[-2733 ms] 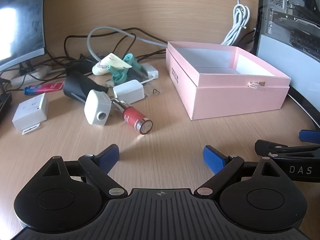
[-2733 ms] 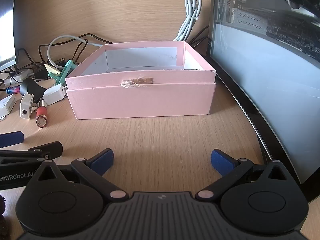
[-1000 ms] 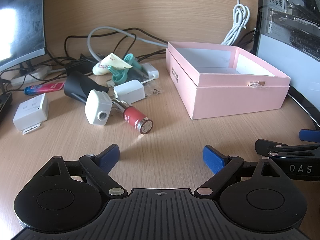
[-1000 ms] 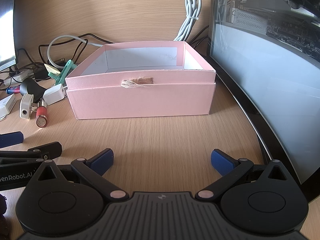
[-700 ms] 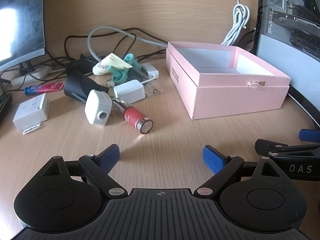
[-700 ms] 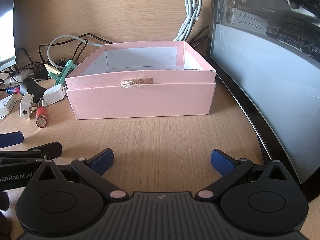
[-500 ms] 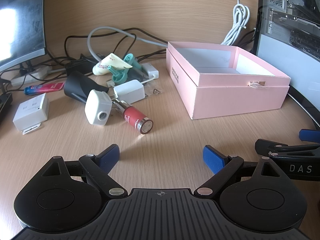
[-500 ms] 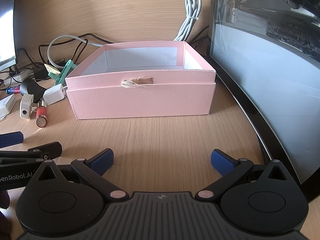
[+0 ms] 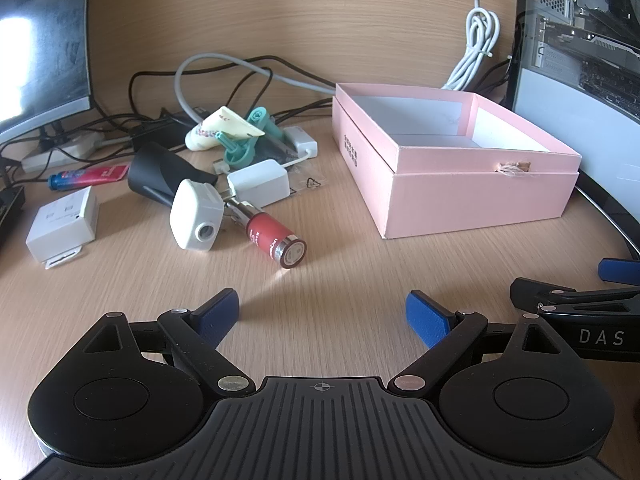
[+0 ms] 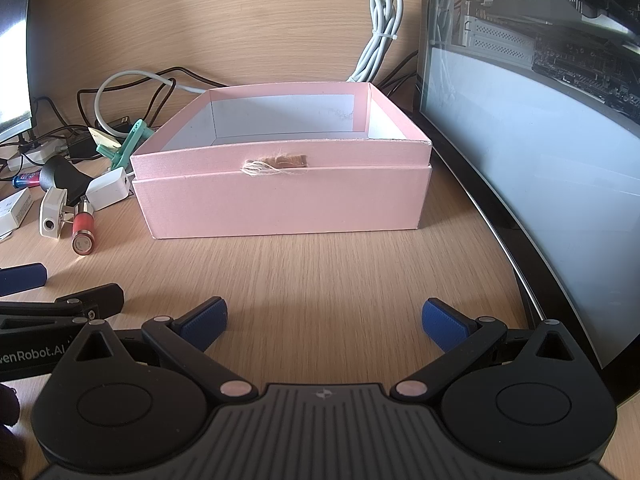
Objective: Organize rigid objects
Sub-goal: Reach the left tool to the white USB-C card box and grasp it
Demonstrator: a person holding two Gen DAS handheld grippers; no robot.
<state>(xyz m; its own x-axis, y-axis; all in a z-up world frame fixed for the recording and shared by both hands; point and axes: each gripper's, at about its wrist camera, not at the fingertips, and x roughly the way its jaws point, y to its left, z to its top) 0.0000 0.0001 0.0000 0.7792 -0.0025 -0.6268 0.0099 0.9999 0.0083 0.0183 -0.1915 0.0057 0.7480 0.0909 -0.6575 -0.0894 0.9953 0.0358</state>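
Both our left claw (image 9: 323,315) and right claw (image 10: 323,318) stay open and empty; nothing has moved, so the pink box (image 10: 280,184) awaits its first item.

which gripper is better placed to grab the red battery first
Left. The left gripper is open with the red battery just ahead of it. The right gripper, also open, faces the pink box, with the battery far off to its left.
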